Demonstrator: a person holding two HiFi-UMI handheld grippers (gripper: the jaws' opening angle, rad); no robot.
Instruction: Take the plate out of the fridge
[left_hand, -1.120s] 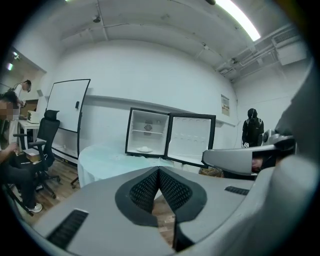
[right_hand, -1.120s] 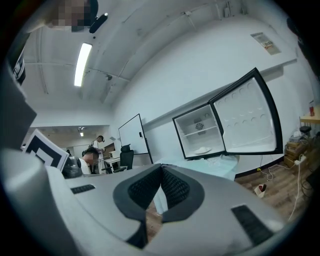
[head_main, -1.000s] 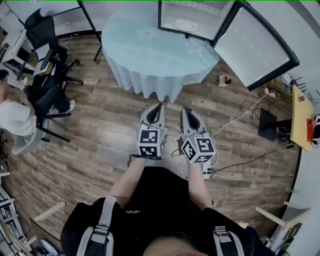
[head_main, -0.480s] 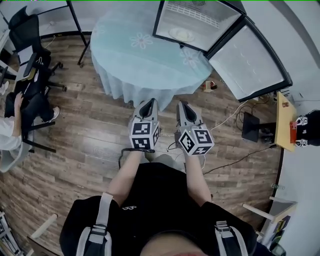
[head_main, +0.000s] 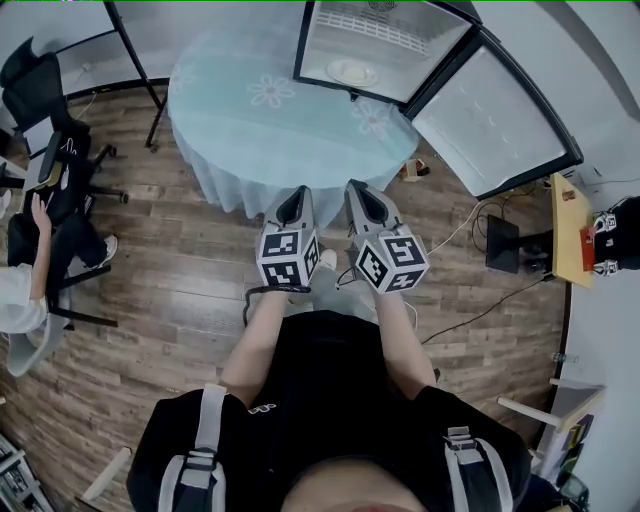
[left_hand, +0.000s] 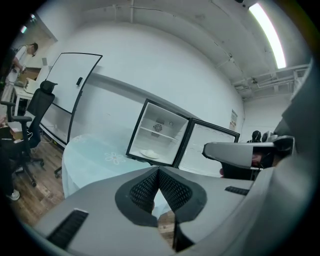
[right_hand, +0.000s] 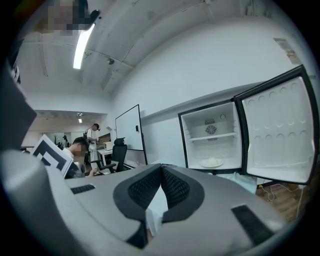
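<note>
Both grippers have come forward since a second ago and now hang close to the near edge of the round table (head_main: 250, 125), which has slid left in the head view along with the fridge (head_main: 400, 45).

Inside the fridge the plate (head_main: 352, 71) lies flat on the bottom floor, below the single shelf, face up. It is round, so it has no long axis and points no way in particular. Something pale and low lies on it; what it is cannot be told. The fridge stands on the far side of the table with its door (head_main: 495, 120) swung wide to the right.

On the left gripper (left_hand: 158, 169) the fingers are pressed together at the tips, with nothing between them. The right gripper (right_hand: 161, 166) is clenched the same way and also empty. Neither touches the table, the fridge or the plate, and both point toward the open fridge, well apart from it. They sit side by side, close to each other.
</note>
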